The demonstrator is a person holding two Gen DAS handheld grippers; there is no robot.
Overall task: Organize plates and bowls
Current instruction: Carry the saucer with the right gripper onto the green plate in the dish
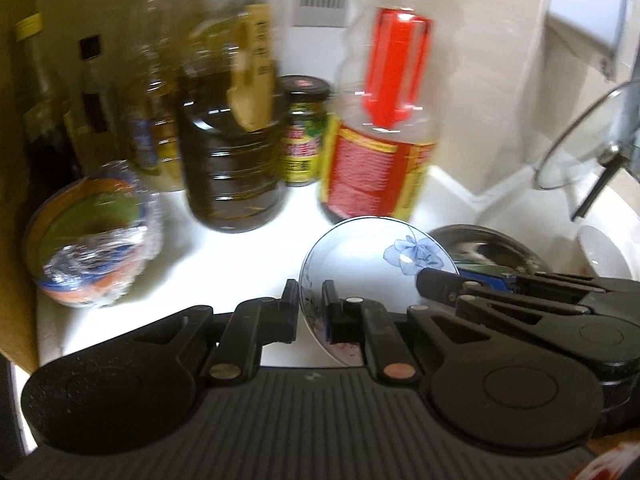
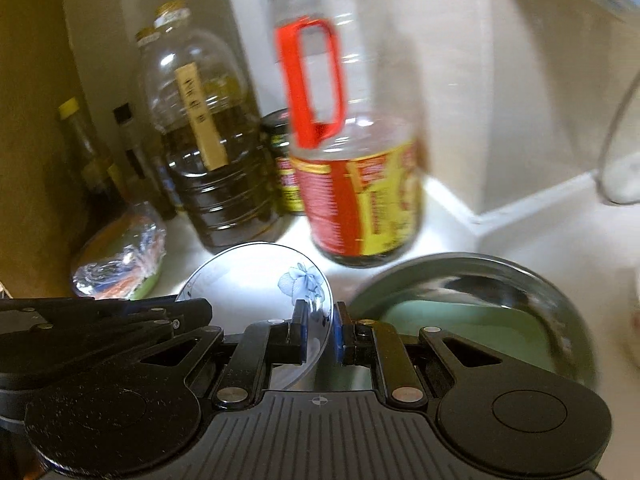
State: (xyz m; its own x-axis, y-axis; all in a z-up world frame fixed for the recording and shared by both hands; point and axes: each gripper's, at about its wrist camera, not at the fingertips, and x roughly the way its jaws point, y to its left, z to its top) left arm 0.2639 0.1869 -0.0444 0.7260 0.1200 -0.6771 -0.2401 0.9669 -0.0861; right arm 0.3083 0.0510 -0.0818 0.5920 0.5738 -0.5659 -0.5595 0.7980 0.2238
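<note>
Blue-flower plate (image 1: 372, 264): both grippers, left gripper (image 1: 311, 312) and right gripper (image 2: 320, 330), clamp its rim; keep level, clear steel bowl (image 2: 480, 292).

Crowded along the white countertop (image 1: 248, 256): large clear plastic jug of dark oil (image 1: 234, 148) at twelve o'clock, red-handled bottle with red-and-yellow label (image 1: 380, 136) at one, black-lidded jar (image 1: 304, 132) between them, glass pot lid (image 1: 580, 148) leaning at three, foil-wrapped tub (image 1: 92, 248) at nine.
</note>
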